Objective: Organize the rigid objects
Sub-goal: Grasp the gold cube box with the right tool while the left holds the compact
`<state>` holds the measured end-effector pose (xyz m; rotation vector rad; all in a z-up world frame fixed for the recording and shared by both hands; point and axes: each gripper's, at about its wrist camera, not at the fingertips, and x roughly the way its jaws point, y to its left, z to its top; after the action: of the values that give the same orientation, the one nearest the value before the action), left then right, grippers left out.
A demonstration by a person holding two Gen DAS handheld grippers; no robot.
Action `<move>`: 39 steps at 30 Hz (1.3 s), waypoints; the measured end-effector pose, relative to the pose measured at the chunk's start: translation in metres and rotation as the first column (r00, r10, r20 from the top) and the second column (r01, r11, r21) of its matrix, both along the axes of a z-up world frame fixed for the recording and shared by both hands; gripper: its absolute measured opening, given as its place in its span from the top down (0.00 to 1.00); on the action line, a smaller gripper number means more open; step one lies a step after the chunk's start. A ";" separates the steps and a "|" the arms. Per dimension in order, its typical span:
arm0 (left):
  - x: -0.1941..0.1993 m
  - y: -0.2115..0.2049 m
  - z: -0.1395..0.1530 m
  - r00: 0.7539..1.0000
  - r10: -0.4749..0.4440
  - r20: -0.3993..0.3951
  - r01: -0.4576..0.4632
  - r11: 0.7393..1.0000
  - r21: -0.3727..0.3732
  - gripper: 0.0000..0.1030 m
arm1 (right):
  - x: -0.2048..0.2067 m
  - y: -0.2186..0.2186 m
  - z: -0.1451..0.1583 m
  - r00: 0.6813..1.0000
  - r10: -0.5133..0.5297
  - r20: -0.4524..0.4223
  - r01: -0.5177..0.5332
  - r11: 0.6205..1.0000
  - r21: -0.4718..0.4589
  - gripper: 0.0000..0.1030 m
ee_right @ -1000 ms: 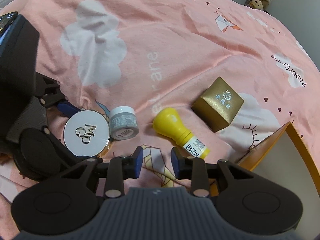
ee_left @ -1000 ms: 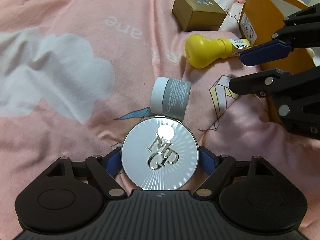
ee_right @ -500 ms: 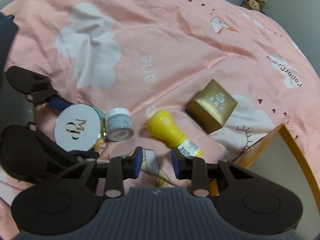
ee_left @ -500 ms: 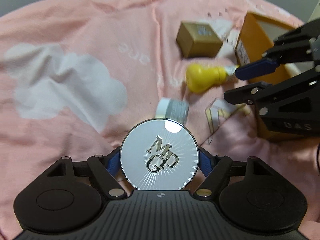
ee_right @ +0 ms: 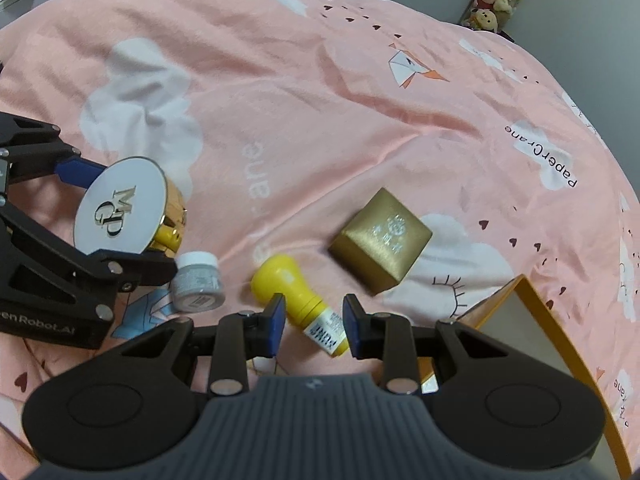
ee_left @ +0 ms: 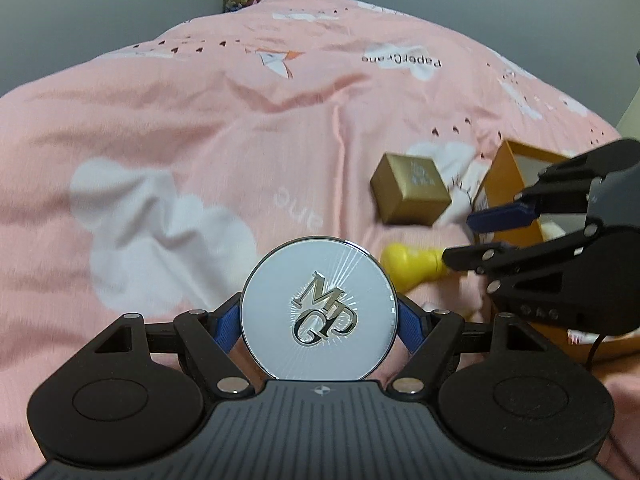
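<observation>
Over the pink bedspread (ee_right: 320, 128), my left claw (ee_left: 319, 322) is clamped on the round silver compact (ee_left: 319, 308), holding it up off the fabric. My right claw (ee_right: 313, 324) sits open, fingers either side of the yellow bottle (ee_right: 298, 300) lying on its side, not pinching it. Little grey jar (ee_right: 197, 282) is just left of the bottle, gold box (ee_right: 380, 246) beyond it, orange box (ee_right: 532, 320) off to the right.
</observation>
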<state>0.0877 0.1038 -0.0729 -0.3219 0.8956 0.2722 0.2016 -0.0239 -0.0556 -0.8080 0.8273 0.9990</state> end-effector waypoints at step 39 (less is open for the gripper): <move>0.037 0.019 -0.006 0.999 0.033 -0.003 -0.034 0.999 -0.005 0.15 | 0.101 0.037 -0.020 0.899 -0.341 -0.273 0.361 0.932 0.025 0.38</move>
<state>0.1243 0.1231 -0.0785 -0.3412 0.8941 0.3015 0.3029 0.0131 -0.0756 -0.4405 1.1153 0.8158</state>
